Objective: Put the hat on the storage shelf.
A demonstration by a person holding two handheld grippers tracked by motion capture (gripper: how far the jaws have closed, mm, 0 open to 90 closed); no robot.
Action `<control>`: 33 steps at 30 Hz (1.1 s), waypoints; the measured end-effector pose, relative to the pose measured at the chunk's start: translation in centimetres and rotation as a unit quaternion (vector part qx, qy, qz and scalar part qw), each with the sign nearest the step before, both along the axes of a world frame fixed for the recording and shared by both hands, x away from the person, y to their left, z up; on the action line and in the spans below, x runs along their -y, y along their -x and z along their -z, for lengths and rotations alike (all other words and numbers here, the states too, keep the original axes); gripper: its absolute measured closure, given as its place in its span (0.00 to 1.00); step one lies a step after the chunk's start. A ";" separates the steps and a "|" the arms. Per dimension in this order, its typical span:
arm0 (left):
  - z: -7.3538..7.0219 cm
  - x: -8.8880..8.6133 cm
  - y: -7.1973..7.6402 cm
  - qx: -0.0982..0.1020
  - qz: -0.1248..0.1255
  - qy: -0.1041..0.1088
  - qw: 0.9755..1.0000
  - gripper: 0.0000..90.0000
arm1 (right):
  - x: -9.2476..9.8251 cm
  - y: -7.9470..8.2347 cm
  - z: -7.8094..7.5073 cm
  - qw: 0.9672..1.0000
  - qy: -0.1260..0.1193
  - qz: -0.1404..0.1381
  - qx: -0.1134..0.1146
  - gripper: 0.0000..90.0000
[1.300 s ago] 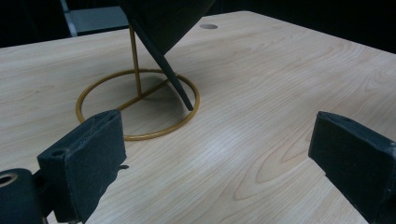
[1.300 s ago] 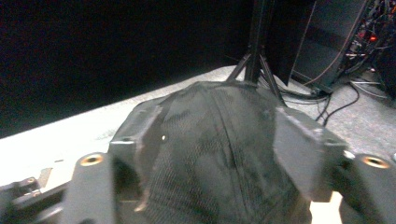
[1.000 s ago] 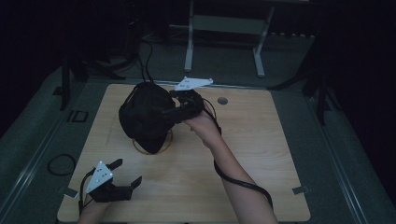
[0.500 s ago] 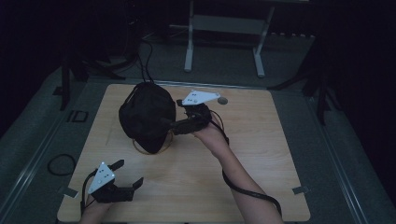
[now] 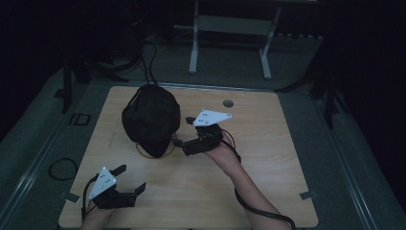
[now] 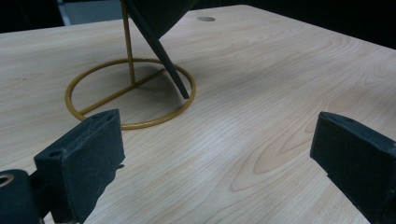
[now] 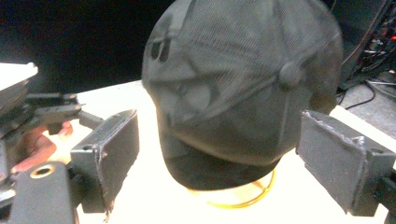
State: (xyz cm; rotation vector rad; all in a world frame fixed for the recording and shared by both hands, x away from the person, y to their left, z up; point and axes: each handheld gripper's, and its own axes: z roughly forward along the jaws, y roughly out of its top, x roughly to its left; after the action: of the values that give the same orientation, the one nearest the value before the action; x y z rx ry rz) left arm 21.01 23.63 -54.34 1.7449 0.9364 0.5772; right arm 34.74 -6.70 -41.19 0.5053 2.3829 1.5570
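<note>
Dim room, pale wooden table (image 5: 268,191): we are working at a black cap (image 5: 151,120) on a yellow wire stand (image 6: 130,93).

We are seeing the cap sitting on the stand at the far left of the table, its brim pointing down toward the near edge and reaching the stand's ring base. We are holding the right gripper (image 5: 184,143) just right of the cap, aimed at it; its jaws are standing wide apart and gripping nothing, and in the right gripper view the cap is sitting between and beyond them, not touched. We are keeping the left gripper (image 5: 129,179) at the near left corner, well apart from the cap, jaws spread wide over bare wood and holding nothing.
</note>
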 end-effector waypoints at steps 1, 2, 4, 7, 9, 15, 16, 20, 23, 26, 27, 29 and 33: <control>0.0 0.0 0.0 0.000 0.000 0.000 1.000 0.04 | 0.0 0.0 0.0 1.000 0.000 0.000 0.000 0.15; 0.0 0.0 0.0 0.001 0.000 -0.001 1.000 0.04 | 0.1 0.2 0.3 1.000 0.000 0.000 0.001 0.15; 0.0 0.0 0.0 0.002 0.000 0.000 1.000 0.04 | 0.6 0.7 1.2 1.000 0.005 -0.006 0.004 0.15; 0.1 0.0 0.0 0.001 0.000 0.001 1.000 0.04 | 1.1 1.1 2.1 1.000 0.003 -0.008 -0.005 0.15; 0.1 0.1 0.0 0.001 0.000 -0.001 1.000 0.04 | 1.3 1.4 2.8 1.000 0.008 -0.007 -0.009 0.15; 0.2 0.2 0.0 0.000 0.001 0.000 1.000 0.04 | 2.2 2.2 4.7 1.000 0.008 -0.001 -0.015 0.15; 0.2 0.2 0.0 0.000 0.001 0.000 1.000 0.04 | 2.2 2.2 4.7 1.000 0.008 -0.001 -0.015 0.15; 0.3 0.3 0.0 -0.001 0.003 -0.003 1.000 0.04 | 3.3 2.8 5.9 1.000 0.003 0.003 -0.018 0.15; 0.3 0.3 0.0 0.002 0.001 -0.006 1.000 0.04 | 3.9 3.2 6.8 1.000 0.004 0.002 -0.021 0.15; 0.2 0.4 0.1 0.010 -0.002 -0.011 1.000 0.03 | 4.4 3.5 7.4 1.000 0.010 -0.002 -0.014 0.16; 0.3 0.4 0.1 0.008 -0.001 -0.012 1.000 0.03 | 4.8 3.8 8.1 1.000 0.008 -0.005 -0.019 0.16; 0.3 0.4 0.1 0.008 -0.001 -0.012 1.000 0.03 | 5.0 3.9 8.5 1.000 0.008 -0.006 -0.022 0.16; 0.6 0.6 0.0 0.000 0.008 -0.013 1.000 0.03 | 5.9 4.4 9.8 0.999 0.013 -0.009 -0.029 0.16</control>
State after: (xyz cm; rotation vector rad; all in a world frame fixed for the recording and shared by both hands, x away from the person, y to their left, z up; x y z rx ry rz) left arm 20.98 23.06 -54.92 1.7748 0.9182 0.5806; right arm 30.31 -12.62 -51.01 0.5312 2.4543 1.5359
